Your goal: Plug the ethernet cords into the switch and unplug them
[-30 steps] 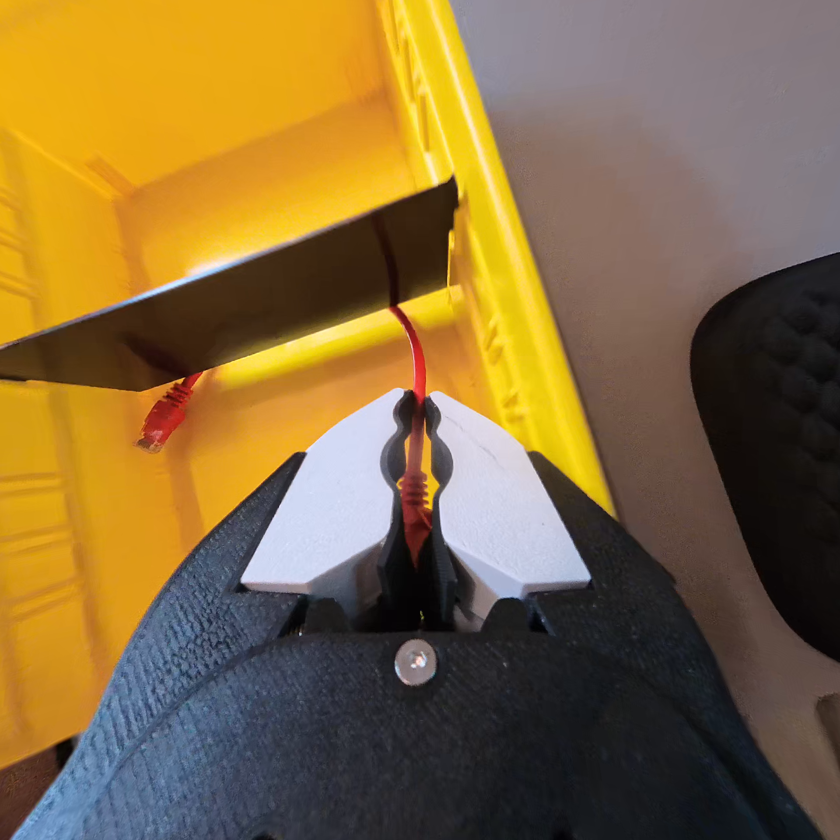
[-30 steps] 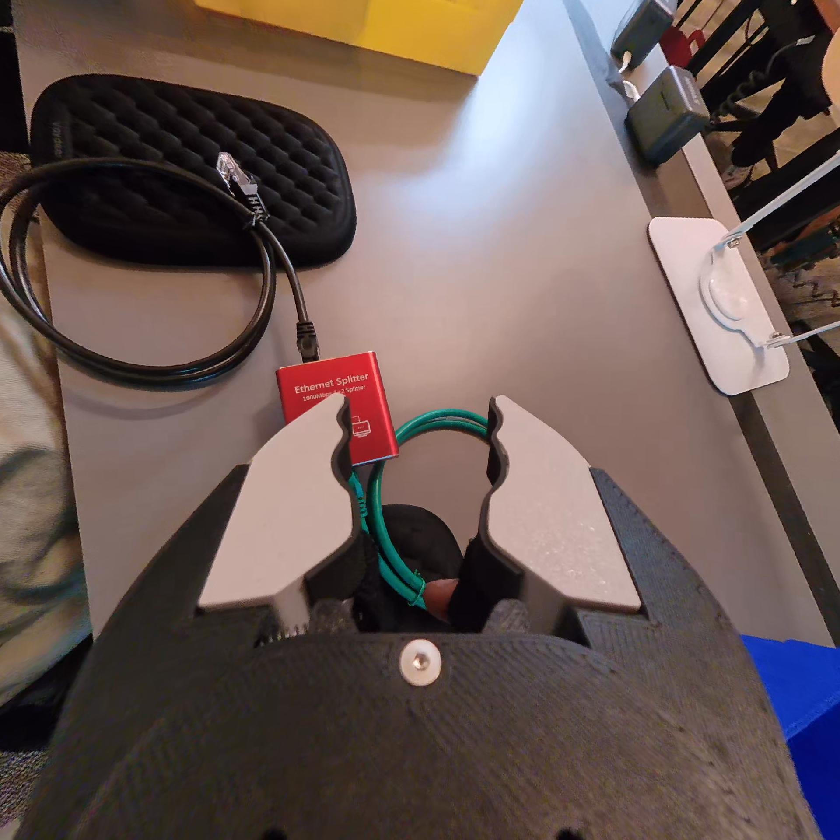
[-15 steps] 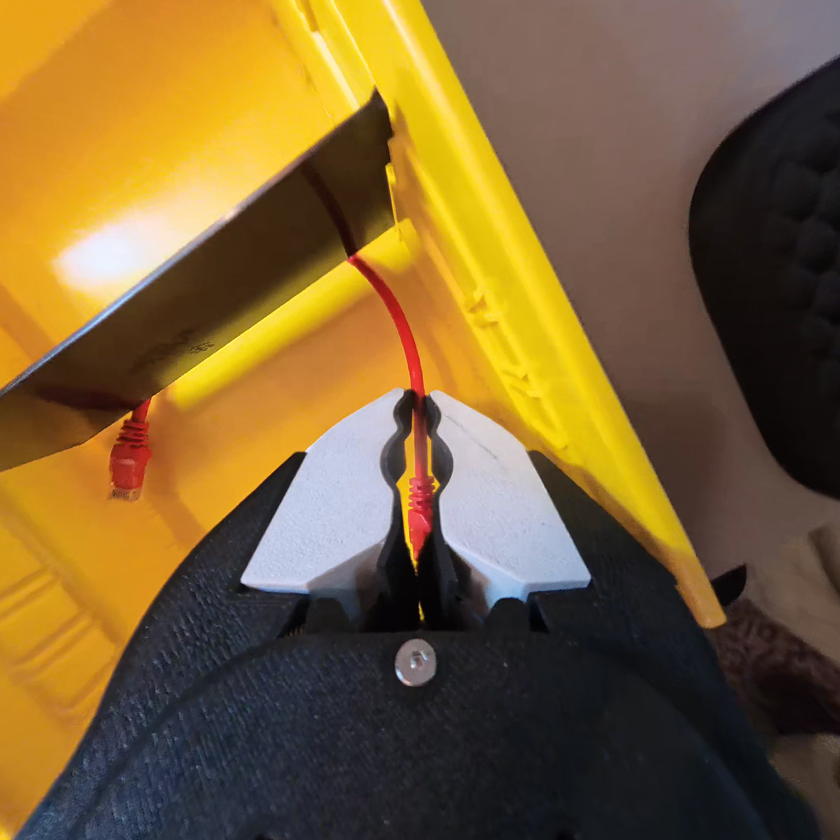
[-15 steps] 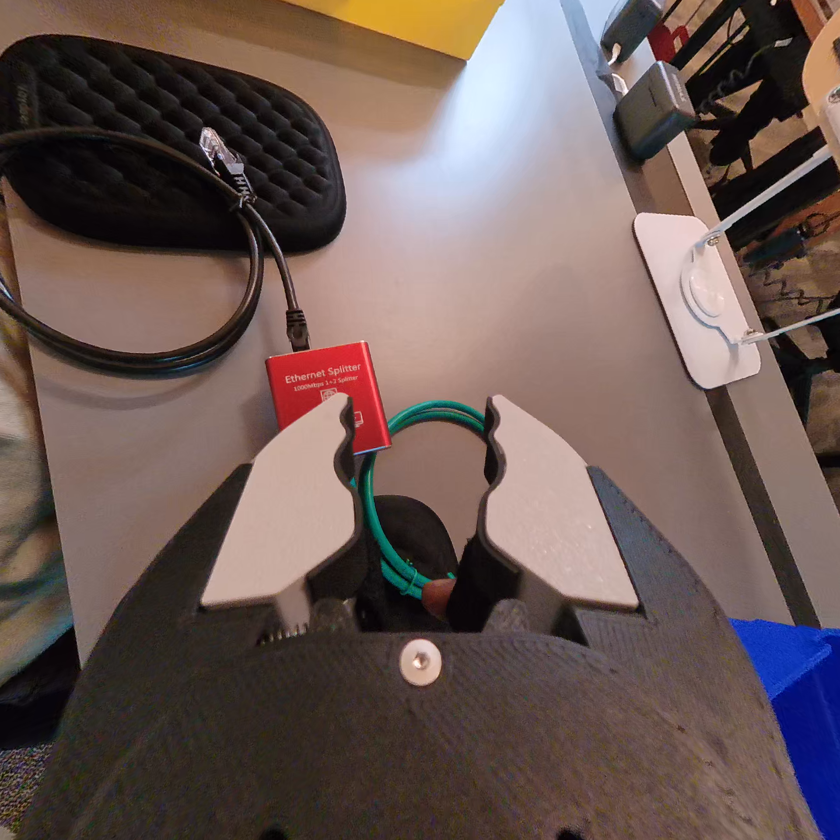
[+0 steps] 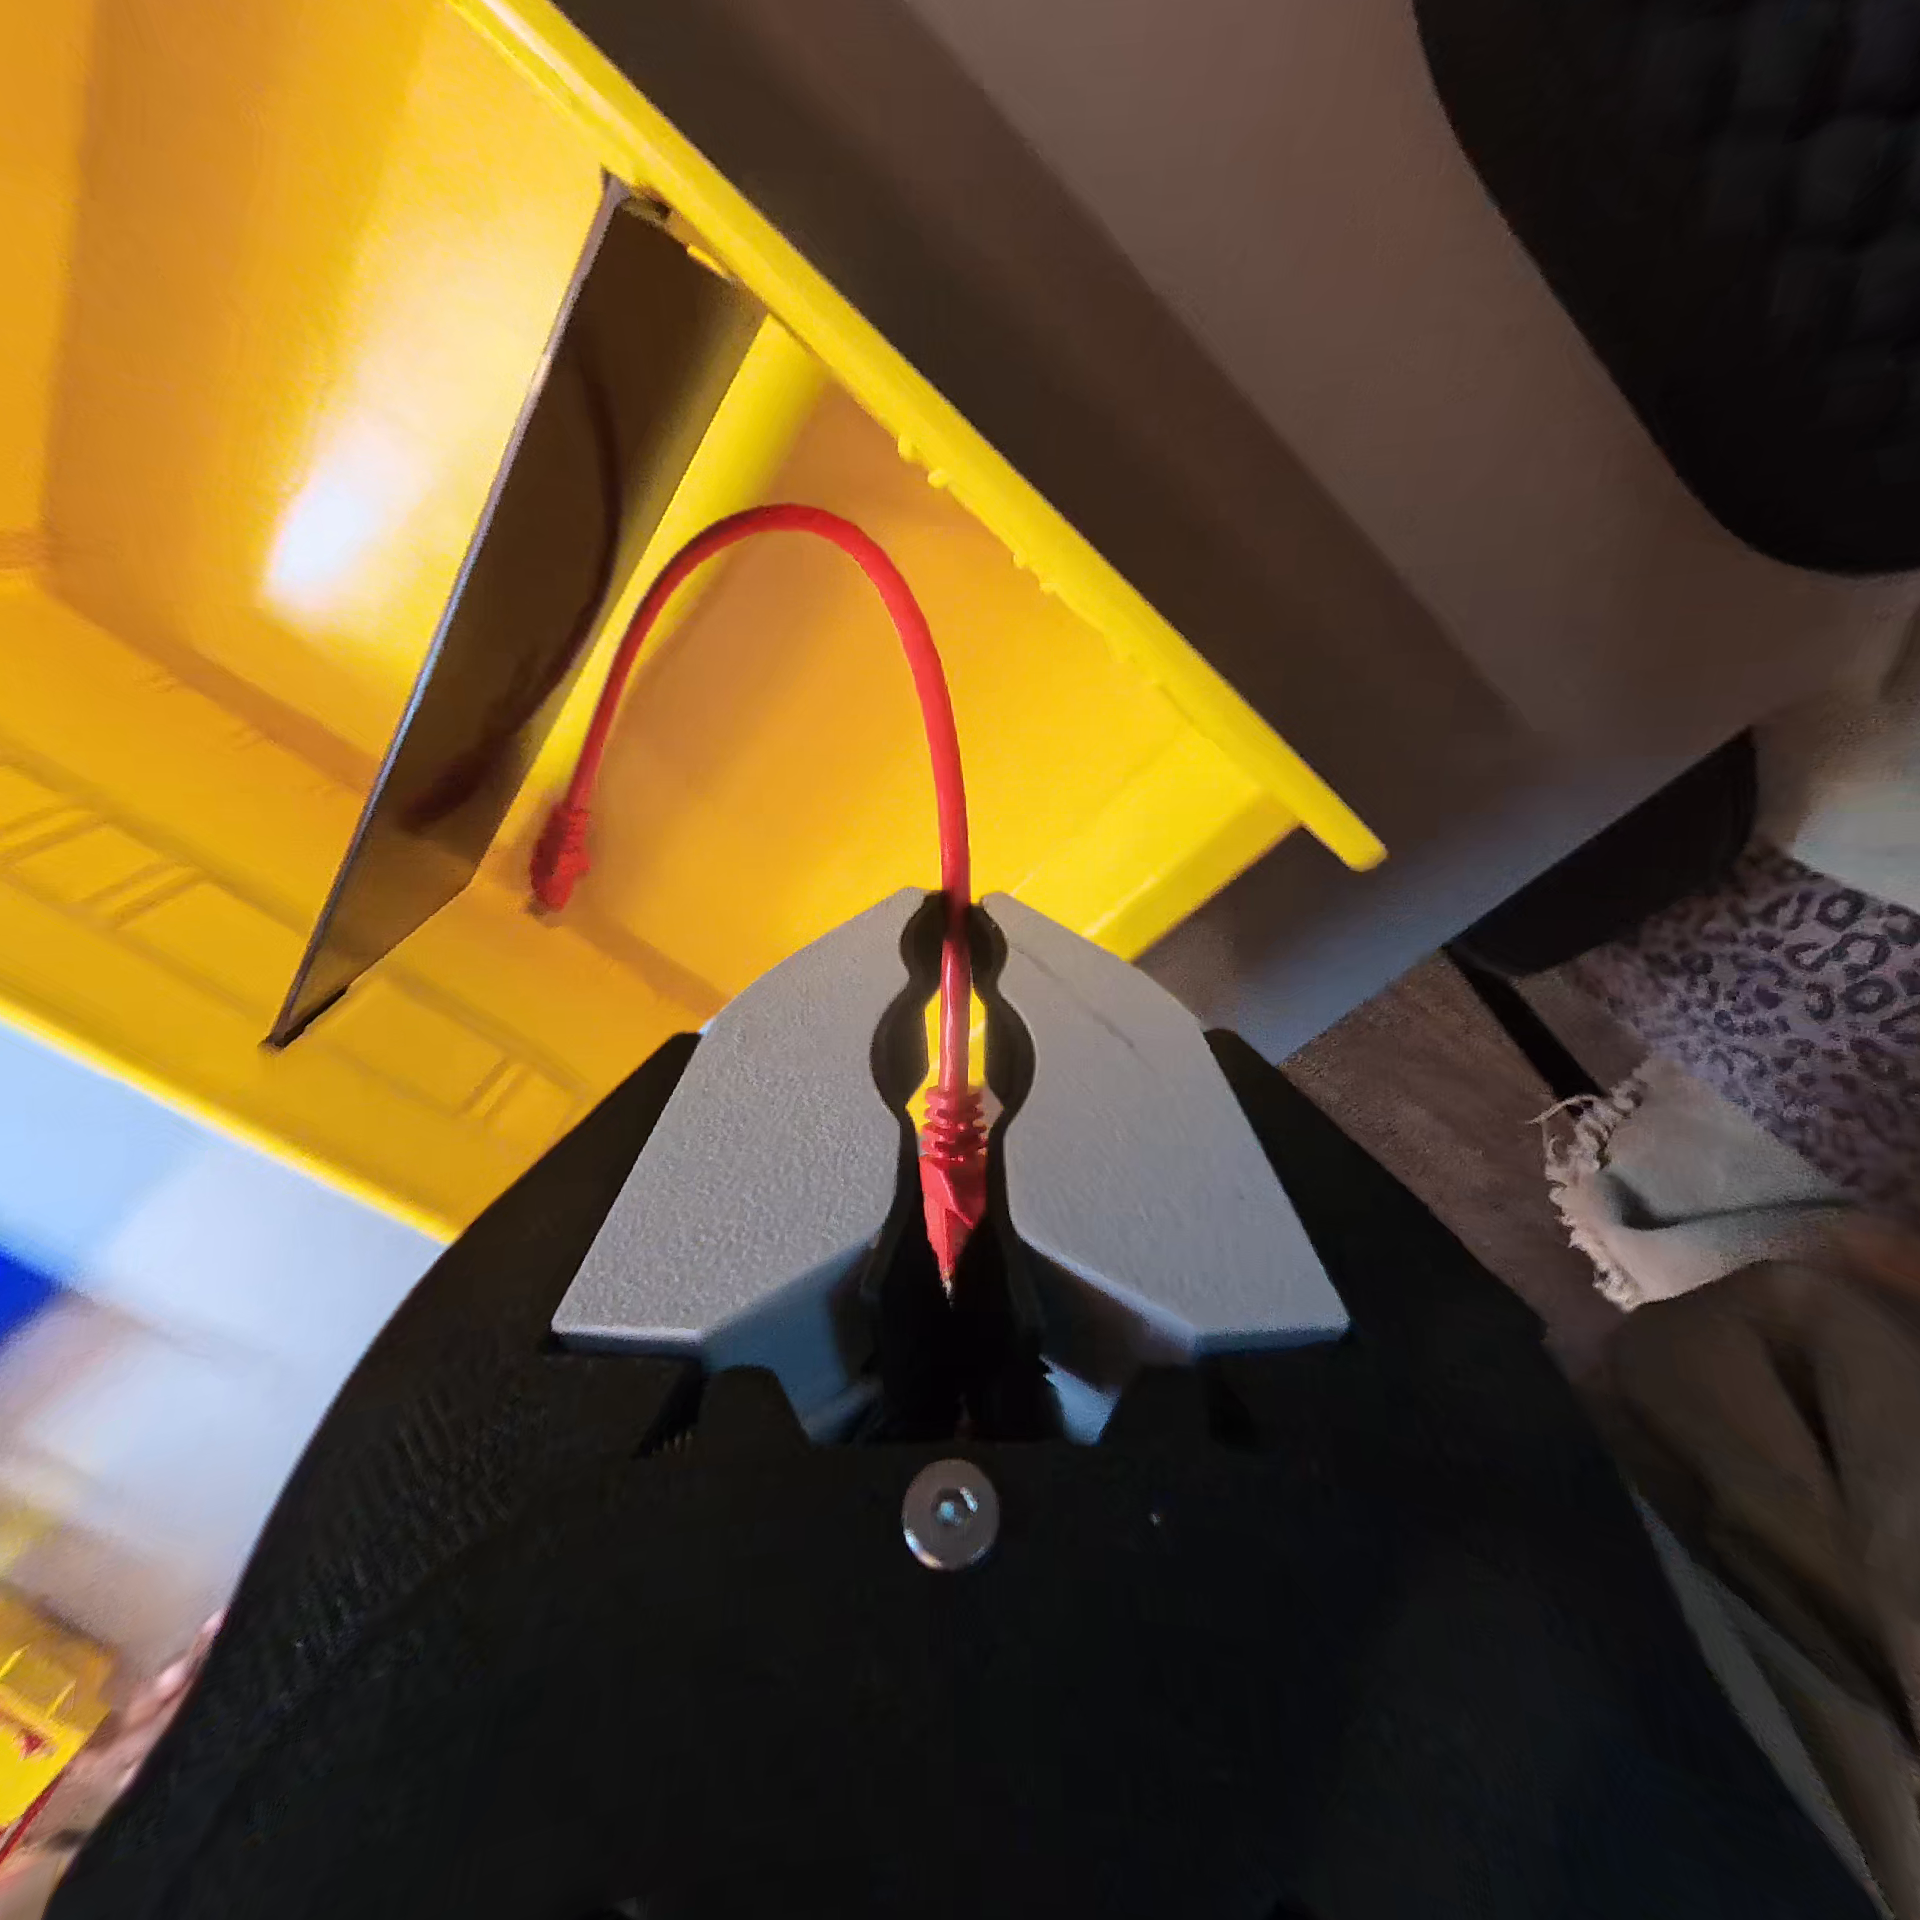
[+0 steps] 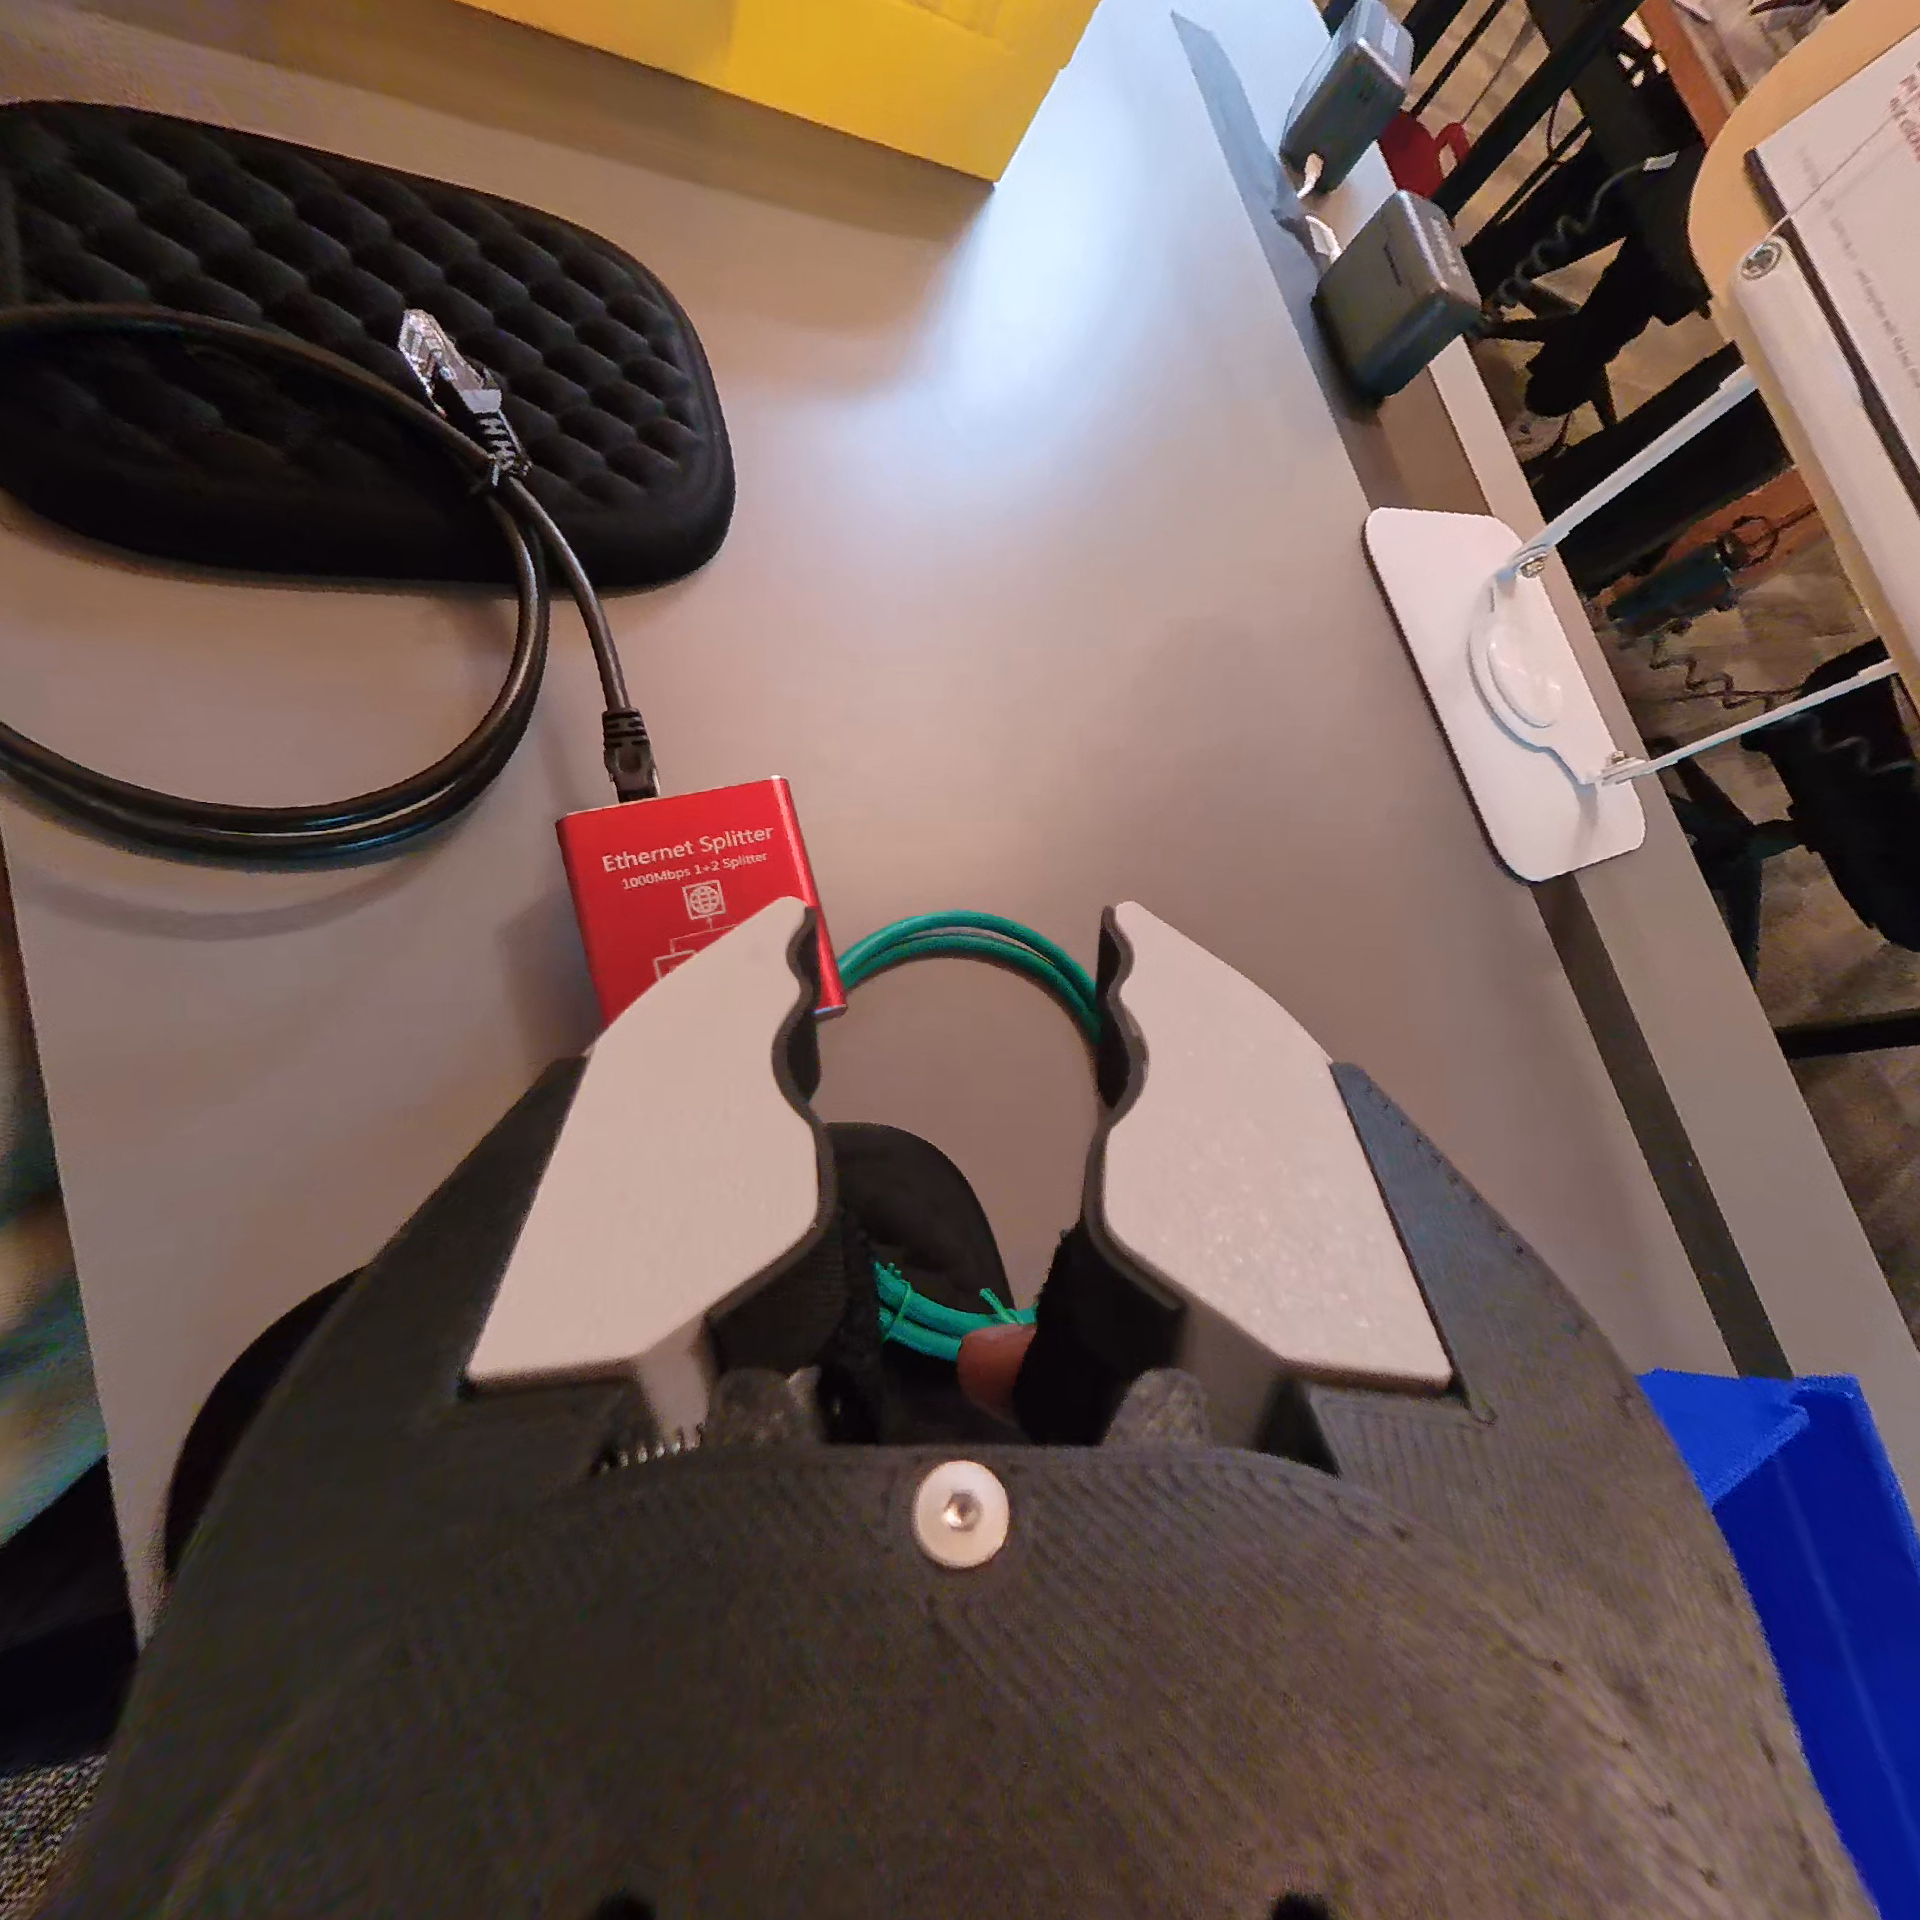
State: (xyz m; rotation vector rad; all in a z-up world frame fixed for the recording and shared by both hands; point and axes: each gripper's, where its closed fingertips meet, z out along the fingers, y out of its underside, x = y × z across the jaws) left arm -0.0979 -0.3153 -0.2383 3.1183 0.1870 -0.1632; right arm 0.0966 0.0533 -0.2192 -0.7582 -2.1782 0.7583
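Warm indoor light; left wrist view smeared by motion, right wrist view sharp.

In the left wrist view the yellow bin point(image 5: 312, 260) glows orange with a washed-out glare patch on its inner wall; its ribs and the lower left corner are streaked with blur, while the left claw point(image 5: 951, 914) stays crisp. In the right wrist view a pale sheen lies across the grey counter point(image 6: 1039, 520), a soft shadow follows the black cable point(image 6: 540, 623), and wide-angle bending curves the counter's edges.
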